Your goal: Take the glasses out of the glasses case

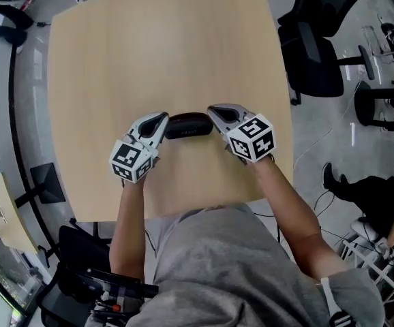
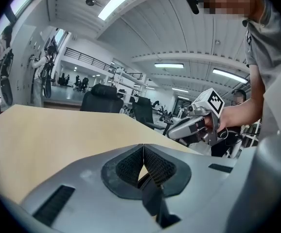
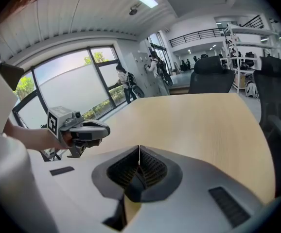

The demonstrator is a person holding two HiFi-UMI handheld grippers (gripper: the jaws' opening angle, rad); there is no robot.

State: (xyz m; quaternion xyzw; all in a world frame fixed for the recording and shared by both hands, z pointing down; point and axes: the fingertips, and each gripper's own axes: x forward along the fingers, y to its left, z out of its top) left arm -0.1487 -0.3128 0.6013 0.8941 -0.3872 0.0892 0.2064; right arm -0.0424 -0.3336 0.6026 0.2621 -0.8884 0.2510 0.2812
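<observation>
Broadly, a pale wooden worktop (image 1: 170,46) fills most of the head view. Below it the person's grey shirt (image 1: 224,264) takes up the lower frame, with both forearms reaching onto the wood. A black office chair (image 1: 316,53) stands on the floor off the worktop's right side.

The left tongs (image 1: 161,120) and the right tongs (image 1: 214,112) point inward toward each other near the worktop's front edge. Each carries a marker cube (image 1: 130,161) at its rear. In the left gripper view the left tongs are together, their ribbed pads (image 2: 131,166) meeting at the tip with nothing between them. In the right gripper view the right tongs are likewise pressed together and empty.

Between the two tips lies the glasses case (image 1: 189,126), dark, oblong and closed. It rests flat on the worktop with its long side running left to right. Each tip sits right at one end of the case; whether either touches it cannot be told.
</observation>
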